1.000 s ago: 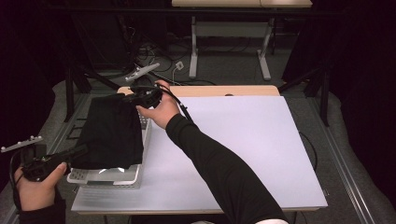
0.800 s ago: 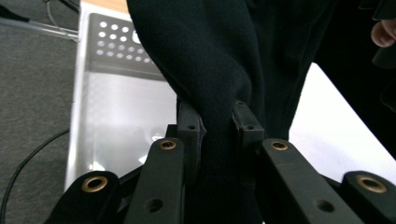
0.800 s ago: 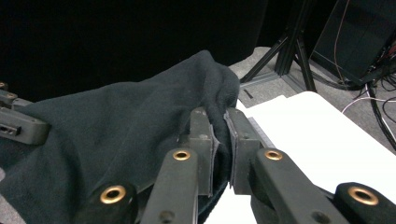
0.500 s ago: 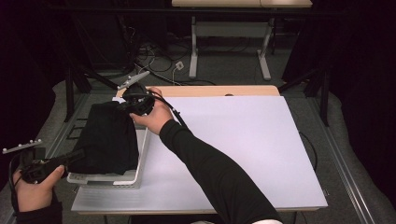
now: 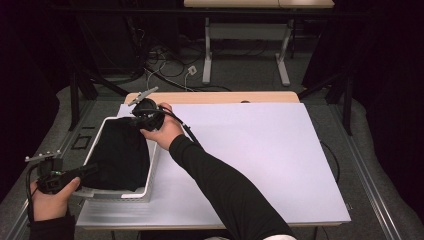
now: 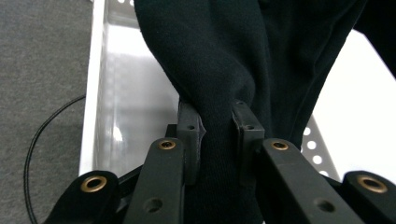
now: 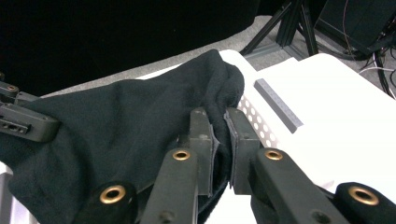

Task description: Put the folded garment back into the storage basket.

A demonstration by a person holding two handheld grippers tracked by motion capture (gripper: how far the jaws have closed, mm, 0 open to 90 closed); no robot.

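Dark curtains and a grey floor ringed the white table (image 5: 260, 165), its far edge a strip of pale wood. One black cloth (image 5: 120, 155), thick and soft like fleece, sagged between the two tongs over a single white metal tray (image 5: 150, 172) with rounded corners and perforated walls. At the near end, the left tongs (image 5: 87, 172) were clamped on a gathered fold of the cloth; in the left gripper view the fabric bulged out above the two pads (image 6: 189, 133) and hid most of the tray floor beyond them. At the far end, the right tongs (image 5: 136, 120) pinched a corner of the cloth, the fold squeezed flat between the pads (image 7: 201, 140) in the right gripper view. Just right of those jaws lay one small grey bar (image 7: 279, 105) on the table, beside the tray's holed wall. The tray's bottom under the cloth was hard to make out, and the cloth's lower edge was cut off behind the jaws.
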